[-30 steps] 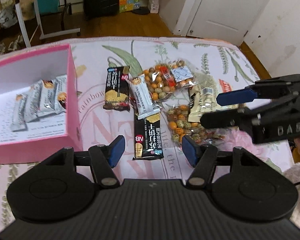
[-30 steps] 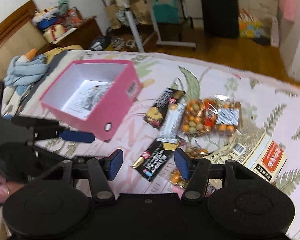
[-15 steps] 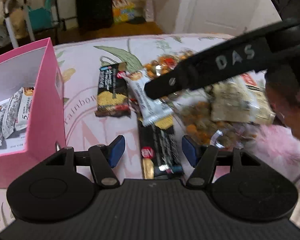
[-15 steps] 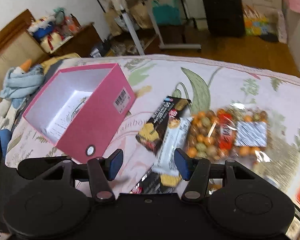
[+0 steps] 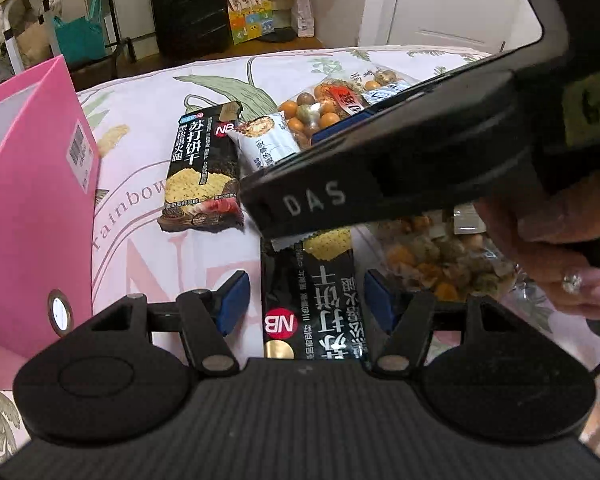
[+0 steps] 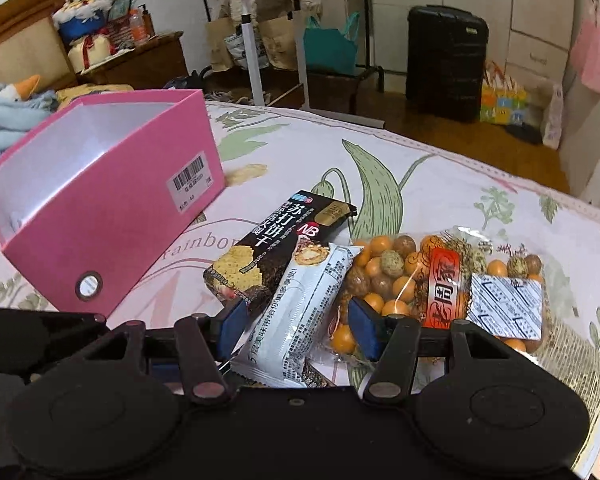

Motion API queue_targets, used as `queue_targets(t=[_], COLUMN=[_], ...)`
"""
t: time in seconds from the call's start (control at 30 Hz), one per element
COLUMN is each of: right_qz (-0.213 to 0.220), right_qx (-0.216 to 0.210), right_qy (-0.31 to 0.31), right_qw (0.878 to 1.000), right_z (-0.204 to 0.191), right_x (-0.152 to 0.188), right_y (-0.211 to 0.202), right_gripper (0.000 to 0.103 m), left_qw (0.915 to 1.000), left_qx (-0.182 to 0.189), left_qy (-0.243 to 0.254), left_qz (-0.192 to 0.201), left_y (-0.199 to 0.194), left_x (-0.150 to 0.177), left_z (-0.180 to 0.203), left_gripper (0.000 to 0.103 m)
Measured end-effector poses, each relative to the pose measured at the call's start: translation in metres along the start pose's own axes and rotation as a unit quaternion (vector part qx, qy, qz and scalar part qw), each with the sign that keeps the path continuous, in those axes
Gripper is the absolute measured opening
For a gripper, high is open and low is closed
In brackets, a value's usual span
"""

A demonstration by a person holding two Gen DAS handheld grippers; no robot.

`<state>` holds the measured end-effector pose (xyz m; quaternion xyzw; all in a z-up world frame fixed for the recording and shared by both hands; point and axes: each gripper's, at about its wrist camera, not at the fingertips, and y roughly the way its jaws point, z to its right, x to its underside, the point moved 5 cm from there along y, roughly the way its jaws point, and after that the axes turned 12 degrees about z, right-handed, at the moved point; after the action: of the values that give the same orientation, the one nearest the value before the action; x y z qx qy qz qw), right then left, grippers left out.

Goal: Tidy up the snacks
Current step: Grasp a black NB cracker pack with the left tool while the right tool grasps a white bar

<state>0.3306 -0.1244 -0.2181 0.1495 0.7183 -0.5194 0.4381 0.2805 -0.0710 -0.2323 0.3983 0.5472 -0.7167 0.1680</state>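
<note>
Snacks lie on a floral bedspread. My left gripper [image 5: 304, 300] is open, its fingers on either side of a black cracker packet [image 5: 320, 300]. My right gripper [image 6: 296, 322] is open, straddling a white snack bar [image 6: 300, 320]; its body crosses the left wrist view [image 5: 380, 176]. A second black cracker packet [image 6: 276, 248] [image 5: 200, 172] lies beside the bar. A clear bag of coated nuts [image 6: 420, 280] [image 5: 324, 108] lies to the right. The pink box [image 6: 100, 204] [image 5: 28, 200] stands at the left.
Another nut bag [image 5: 440, 256] lies under the hand holding the right gripper. A yellow packet [image 6: 572, 360] lies at far right. Beyond the bed stand a black suitcase [image 6: 444, 60], a side table [image 6: 260, 40] and bags on the wood floor.
Both grippers have moved forward and down onto the snacks. The right gripper now straddles the white bar, the left the near black packet. The right gripper fills more of the left view.
</note>
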Motion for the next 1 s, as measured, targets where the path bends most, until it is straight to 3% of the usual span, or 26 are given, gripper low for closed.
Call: queue_targets(t=[0.07,0.1,0.17,0.5,0.77,1.0], right_qz=[-0.006,-0.01,-0.016,-0.064,-0.06,-0.052], right_qx=[0.007,0.01,0.008,0.005,0.004,-0.008], right_qy=[-0.014,-0.015,-0.007,0.018,0.024,0.091], right_qw=[1.0,1.0,1.0,0.998,0.998,0.994], right_z=[0.0,0.0,0.001,0.008,0.008,0.021], right_x=[0.0,0.0,-0.001,0.006,0.009,0.003], right_y=[-0.001,-0.002,-0.008,-0.024,-0.021,-0.036], right_gripper=[0.04,0.038,0.035,0.034,0.031,0.029], left_qw=[0.9998,0.9997,0.9993,0.9982,0.9994,0.9974], left_qx=[0.006,0.009,0.014,0.012,-0.001,0.02], left_qy=[-0.015,-0.019,-0.022,-0.037,-0.011,-0.055], left_qz=[-0.008,-0.015,-0.026,-0.046,-0.032,-0.042], left_y=[0.0,0.001,-0.001,-0.006,-0.005,-0.014], left_x=[0.0,0.0,-0.001,0.002,0.003,-0.002], left_z=[-0.003,-0.005,-0.006,-0.008,-0.003,-0.008], left_gripper=[0.057,0.049,0.047,0.05,0.047,0.046])
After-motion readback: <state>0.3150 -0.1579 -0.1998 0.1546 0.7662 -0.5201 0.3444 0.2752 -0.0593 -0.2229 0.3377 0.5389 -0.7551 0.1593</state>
